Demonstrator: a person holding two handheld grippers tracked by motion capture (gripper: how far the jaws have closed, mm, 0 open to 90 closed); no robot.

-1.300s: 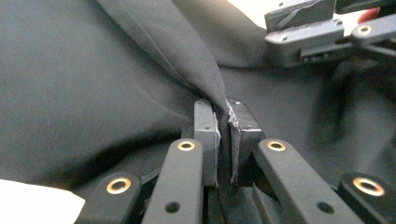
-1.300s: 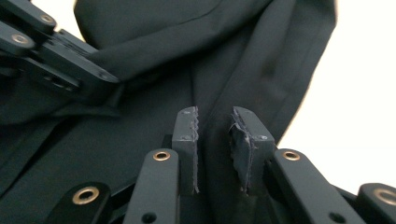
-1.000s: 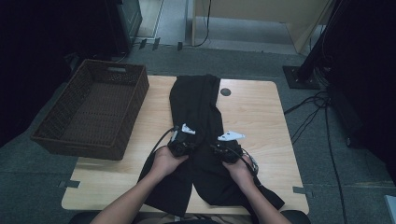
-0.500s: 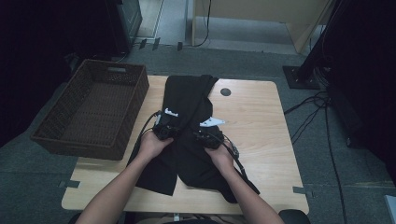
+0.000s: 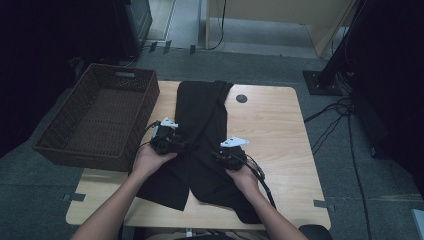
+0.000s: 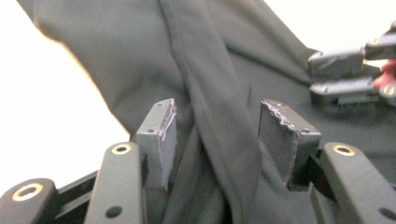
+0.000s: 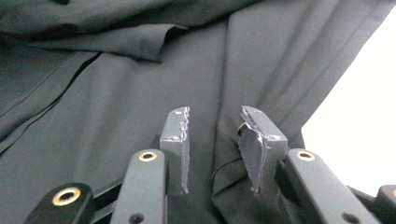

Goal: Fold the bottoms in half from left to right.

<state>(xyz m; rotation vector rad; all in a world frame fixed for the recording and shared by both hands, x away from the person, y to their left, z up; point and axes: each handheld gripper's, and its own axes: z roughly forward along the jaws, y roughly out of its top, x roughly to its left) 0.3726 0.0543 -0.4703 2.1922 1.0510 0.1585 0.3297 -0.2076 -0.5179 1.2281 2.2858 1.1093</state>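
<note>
Both tongs had slid back toward the person since the earlier frame, and the left tongs (image 6: 215,140) had just opened, released astride a fold of the black trousers (image 5: 202,125) lying lengthwise on the desk (image 5: 280,120). The right tongs (image 7: 215,149) had also been opening, straddling a ridge of cloth. With neither pinching, the folded cloth could slump open; no readable label showed.

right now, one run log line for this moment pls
stage: folding black trousers on table | left tongs: just opened, fold between, not pinched | right tongs: opening, over cloth | basket: left of trousers
</note>
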